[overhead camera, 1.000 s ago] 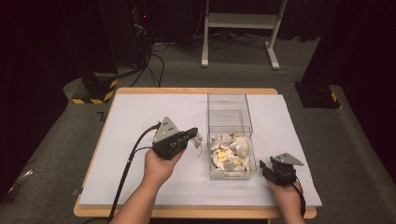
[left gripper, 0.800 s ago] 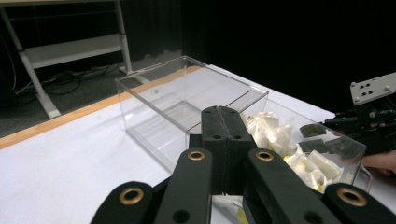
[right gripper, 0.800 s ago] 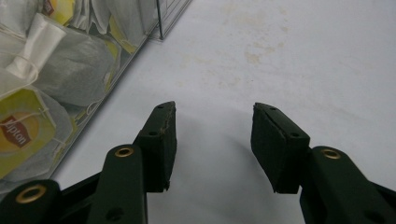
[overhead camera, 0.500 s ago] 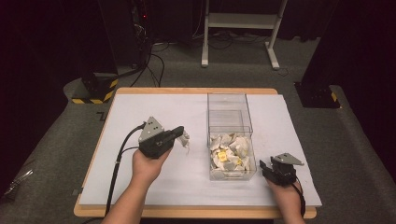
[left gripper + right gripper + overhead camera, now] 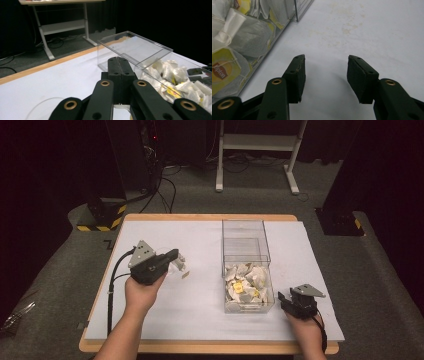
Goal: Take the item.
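Observation:
A clear plastic box (image 5: 246, 244) stands right of the table's middle, its near half heaped with white tea bags (image 5: 247, 282) bearing yellow tags. My left gripper (image 5: 175, 256) hovers left of the box, shut on a tea bag (image 5: 178, 266) whose tag dangles below. In the left gripper view the jaws (image 5: 119, 60) are pressed together, a white scrap of the tea bag (image 5: 122, 107) shows under them, and the box (image 5: 140, 50) lies ahead. My right gripper (image 5: 284, 297) rests right of the box, open with nothing between its fingers (image 5: 326, 60); tea bags (image 5: 237, 37) show through the wall beside it.
A white sheet (image 5: 200, 240) covers the wooden table. A faint clear curved rim (image 5: 42, 106) shows low in the left gripper view. Beyond the table are a white desk frame (image 5: 260, 150), cables and a yellow-black striped block (image 5: 102, 215) on the floor.
My left gripper has carried the tea bag leftward, away from the box. The right gripper has stayed put.

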